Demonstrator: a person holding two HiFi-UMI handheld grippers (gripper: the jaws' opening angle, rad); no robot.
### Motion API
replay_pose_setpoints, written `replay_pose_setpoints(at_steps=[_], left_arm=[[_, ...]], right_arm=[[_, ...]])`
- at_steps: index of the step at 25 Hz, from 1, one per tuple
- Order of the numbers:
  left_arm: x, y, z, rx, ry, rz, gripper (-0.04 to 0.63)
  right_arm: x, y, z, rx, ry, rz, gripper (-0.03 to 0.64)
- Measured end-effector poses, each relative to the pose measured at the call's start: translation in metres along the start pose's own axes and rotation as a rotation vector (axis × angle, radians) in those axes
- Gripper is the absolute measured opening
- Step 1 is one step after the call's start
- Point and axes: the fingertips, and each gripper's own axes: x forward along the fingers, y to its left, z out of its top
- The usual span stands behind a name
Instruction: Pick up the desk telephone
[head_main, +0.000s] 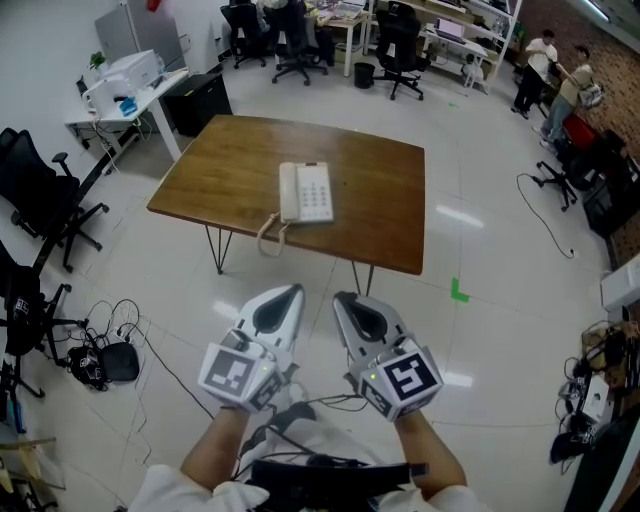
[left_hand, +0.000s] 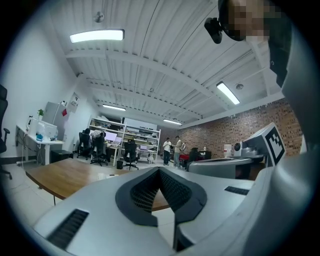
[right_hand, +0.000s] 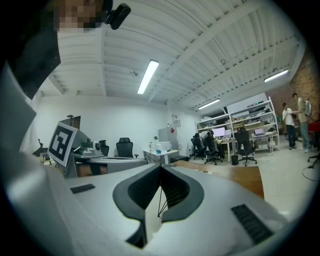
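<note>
Picking up: not started yet; the phone (head_main: 305, 192) sits untouched, handset (head_main: 288, 192) on its cradle.
Phone spot: flat on the table (head_main: 385, 170), around the middle, a bit toward the near edge.
Left gripper (head_main: 295, 291): clenched tight with nothing in it, over the floor (head_main: 470, 330) short of the table.
Right gripper (head_main: 340, 297): same deal, pinched together and empty, just beside the left one.
Gap: both well apart from the phone.
Left to do: pretty much everything by the look of it, meaning reach the table, spread the jaws, grab, lift.
Phone looks: cream, boxy, handset along its left side, keypad (head_main: 317, 193) on the right, coiled cord (head_main: 268, 238) drooping over the table's near edge.
</note>
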Motion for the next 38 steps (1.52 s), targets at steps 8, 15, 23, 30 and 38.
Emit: replay_pose_setpoints(at_steps=[8,15,23,30,38], left_arm=[[0.017,0.035,-0.001,-0.012,-0.001,-0.031,0.000],[0.033,0.057,0.007,-0.017,-0.035,-0.064,0.000],[0.039,0.075,0.001,-0.051,-0.004,-0.091,0.000],[0.047,0.076,-0.003,-0.051,0.004,-0.103,0.000],[0.062,0.089,-0.010,-0.043,0.029,-0.093,0.000]], right_arm=[[0.038,-0.006,0.003,-0.004,0.004,-0.030,0.000],[0.064,-0.013,0.008,-0.023,0.016,-0.067,0.000],[0.084,-0.014,0.008,-0.037,0.029,-0.089,0.000],[0.090,-0.021,0.004,-0.023,0.035,-0.091,0.000],[0.101,-0.040,-0.004,0.000,0.038,-0.092,0.000]])
